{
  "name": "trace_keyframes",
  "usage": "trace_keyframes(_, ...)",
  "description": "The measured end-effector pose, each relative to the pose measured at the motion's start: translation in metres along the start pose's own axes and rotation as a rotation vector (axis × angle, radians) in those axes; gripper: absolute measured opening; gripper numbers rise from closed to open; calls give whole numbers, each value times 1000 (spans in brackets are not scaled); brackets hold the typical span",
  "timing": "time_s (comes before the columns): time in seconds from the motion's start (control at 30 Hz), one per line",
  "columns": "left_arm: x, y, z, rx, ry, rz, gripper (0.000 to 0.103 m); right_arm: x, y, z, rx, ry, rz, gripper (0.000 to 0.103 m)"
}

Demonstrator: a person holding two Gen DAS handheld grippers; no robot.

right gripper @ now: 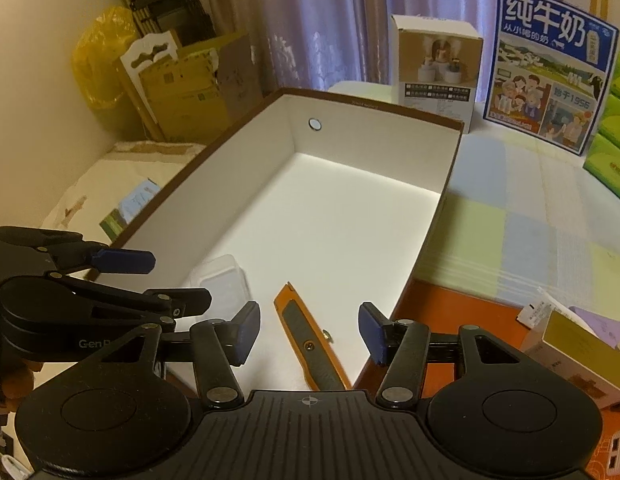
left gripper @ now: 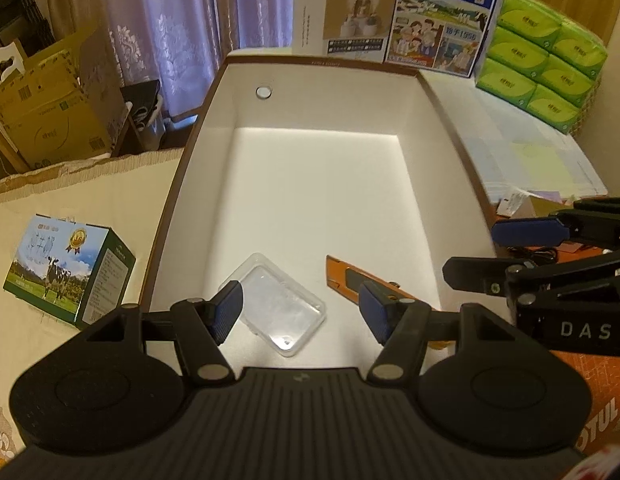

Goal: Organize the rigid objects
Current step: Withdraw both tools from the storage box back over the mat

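Inside the open white box (left gripper: 270, 120), a clear plastic case (left gripper: 276, 308) lies at nine o'clock of an orange utility knife (right gripper: 310, 350); left gripper (left gripper: 300, 312) and right gripper (right gripper: 308, 332) hover spread apart, empty.

- Blue-and-white milk carton (right gripper: 550, 68), far right behind the storage box: large white characters "纯牛奶"; lower on its face, "1956" after characters too small to read.
- Right gripper (left gripper: 530, 252), body seen from the left wrist view: white letters "DAS".
- Left gripper (right gripper: 178, 280), body seen from the right wrist view: "Gen", remainder hidden.
- Orange surface (left gripper: 598, 416), near right: white letters "OTUL", start cut off.
- Small cow-print box (left gripper: 70, 268), near left: print unreadable.
- Green tissue packs (left gripper: 542, 52), far right: labels unreadable.
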State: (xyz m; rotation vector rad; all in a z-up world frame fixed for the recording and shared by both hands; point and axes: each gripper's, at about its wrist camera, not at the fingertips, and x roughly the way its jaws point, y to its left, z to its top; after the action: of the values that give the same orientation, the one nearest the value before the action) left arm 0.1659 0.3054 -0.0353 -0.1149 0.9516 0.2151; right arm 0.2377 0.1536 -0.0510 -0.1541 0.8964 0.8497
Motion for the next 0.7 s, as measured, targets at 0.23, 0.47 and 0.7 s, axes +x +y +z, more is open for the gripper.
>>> trace_keyframes(0.23, -27, -16, -7, 20, -59, -38, 61, -30, -2, -12, 28, -48, 17, 53)
trace_keyframes(0.47, -52, -39, -18, 41, -108, -92, 61, -65, -9, -34, 65, -86, 12, 53)
trace_keyframes(0.7, -67, -74, -24, 81, -134, -156, 60, -99, -32, -64, 135, -103, -25, 53)
